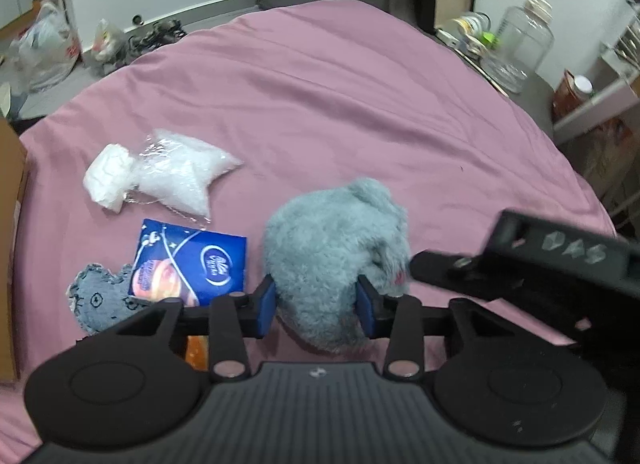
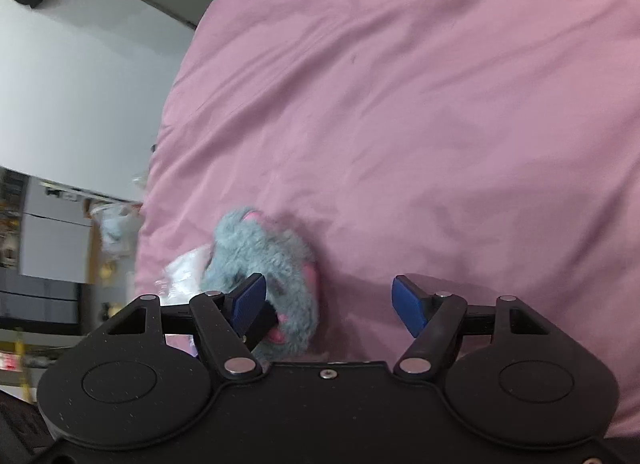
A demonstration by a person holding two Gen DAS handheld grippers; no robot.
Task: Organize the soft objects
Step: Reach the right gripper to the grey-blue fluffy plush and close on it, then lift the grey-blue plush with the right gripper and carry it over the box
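Two blue pads (image 1: pixel 267 306) of the left gripper (image 1: pixel 316 304) press into the sides of the grey plush toy (image 1: pixel 336 252), squeezing its fur at the near end; the jaws stand fairly narrow, closed on it. The toy rests on the pink bedsheet (image 1: pixel 340 104), near the bed's near edge and towards its right half.

In the right wrist view, the right gripper (image 2: pixel 334 302) has its jaws about half apart with only sheet between them, gripping nothing. The same plush toy (image 2: pixel 272 264) lies just outside its left finger (image 2: pixel 250 304), which overlaps the toy's near side; whether that finger touches the fur I cannot tell. Pink patches show on the toy here.

Left of the toy, on the sheet, lie a clear bag of white filling (image 1: pixel 180 172), a blue snack packet (image 1: pixel 192 264) and a grey denim bear shape (image 1: pixel 100 300), the packet overlapping the bear's edge. The bear's lower part is hidden behind the gripper body, as is most of an orange item (image 1: pixel 196 350) under the left finger. A brown cardboard edge (image 1: pixel 10 224) is cut off at the frame's left. The right wrist view is blurred, especially at its left side.
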